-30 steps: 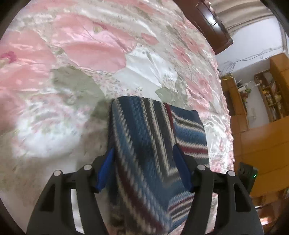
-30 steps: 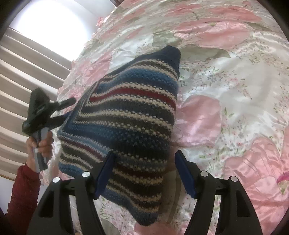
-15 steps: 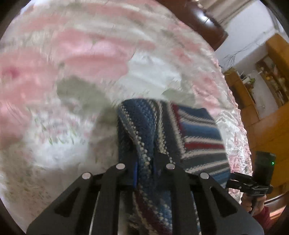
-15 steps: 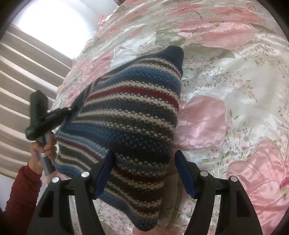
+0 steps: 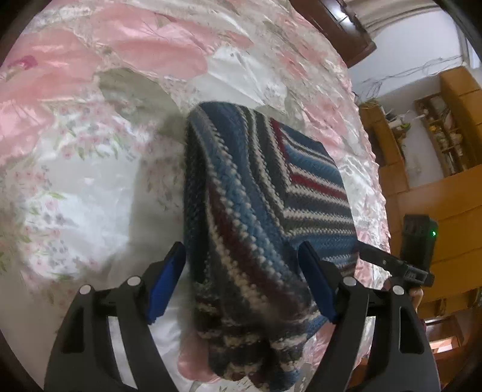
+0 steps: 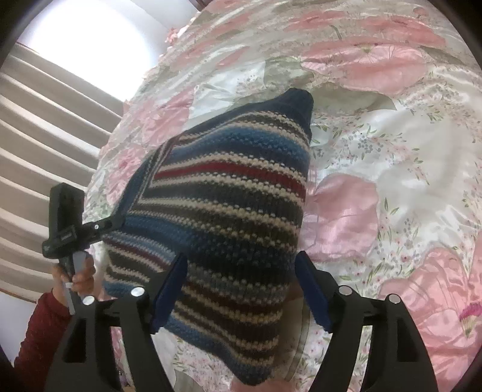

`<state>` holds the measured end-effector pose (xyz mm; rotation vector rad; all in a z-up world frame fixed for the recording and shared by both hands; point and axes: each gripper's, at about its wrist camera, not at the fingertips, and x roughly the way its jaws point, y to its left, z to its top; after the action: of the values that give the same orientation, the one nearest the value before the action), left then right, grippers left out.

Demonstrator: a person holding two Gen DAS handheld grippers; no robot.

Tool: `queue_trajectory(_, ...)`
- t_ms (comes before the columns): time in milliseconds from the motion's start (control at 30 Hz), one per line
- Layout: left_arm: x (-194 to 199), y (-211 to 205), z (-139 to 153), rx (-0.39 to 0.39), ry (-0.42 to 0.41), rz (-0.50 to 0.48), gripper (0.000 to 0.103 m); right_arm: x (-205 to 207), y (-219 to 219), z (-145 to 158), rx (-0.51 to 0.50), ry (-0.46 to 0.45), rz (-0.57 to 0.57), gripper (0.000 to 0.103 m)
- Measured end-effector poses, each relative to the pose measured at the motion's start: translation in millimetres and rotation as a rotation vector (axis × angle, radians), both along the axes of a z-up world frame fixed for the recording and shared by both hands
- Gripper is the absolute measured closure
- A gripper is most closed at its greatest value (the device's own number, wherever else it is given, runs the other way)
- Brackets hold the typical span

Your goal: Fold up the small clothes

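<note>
A folded knit garment [image 5: 256, 193] with blue, white, red and grey stripes lies on the pink floral satin bedspread [image 5: 90, 150]. My left gripper [image 5: 242, 280] is open, its blue pads on either side of the garment's near end, which looks blurred. The right gripper [image 6: 241, 286] is open as well and straddles the garment [image 6: 229, 205] from the opposite side. Each gripper appears in the other's view: the right one [image 5: 391, 265] by the garment's corner, and the left one [image 6: 90, 229] held by a hand [image 6: 75, 274] in a red sleeve.
The bedspread [image 6: 391, 150] stretches widely beyond the garment. A dark wooden headboard [image 5: 340, 27] and wooden shelves [image 5: 436, 135] stand past the bed's edge in the left wrist view. Beige curtains [image 6: 45, 150] and a bright window [image 6: 84, 39] lie behind the left gripper.
The left gripper was open a second ago, shut on the knit half a second ago, and now stands open again. The right gripper stayed open, and the garment barely shifted.
</note>
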<state>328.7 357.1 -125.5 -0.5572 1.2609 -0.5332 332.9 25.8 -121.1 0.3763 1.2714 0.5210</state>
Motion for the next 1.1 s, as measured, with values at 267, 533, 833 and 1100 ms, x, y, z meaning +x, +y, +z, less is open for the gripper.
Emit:
queue_trajectory(267, 14.6, -28.9, -22.2, -0.042, 0.023, -0.053, 0.014, 14.1, 5.5, -22.2, 0.053, 0.069, 0.001, 0.019)
queue_trajectory(533, 25.0, -42.9, -32.2, -0.07, 0.06, -0.09, 0.006, 22.8, 9.0, -43.5, 0.114, 0.105, 0.004, 0.014)
queue_trajectory(833, 15.3, -41.4, -29.9, -0.091, 0.056, -0.117, 0.031, 18.1, 5.3, -50.4, 0.171, 0.097, 0.002, 0.023)
queue_trajectory(1100, 8.4, -28.3, -36.6, -0.177, 0.082, -0.068, 0.064, 4.5, 3.5, -29.5, 0.186, 0.0, 0.032, 0.049)
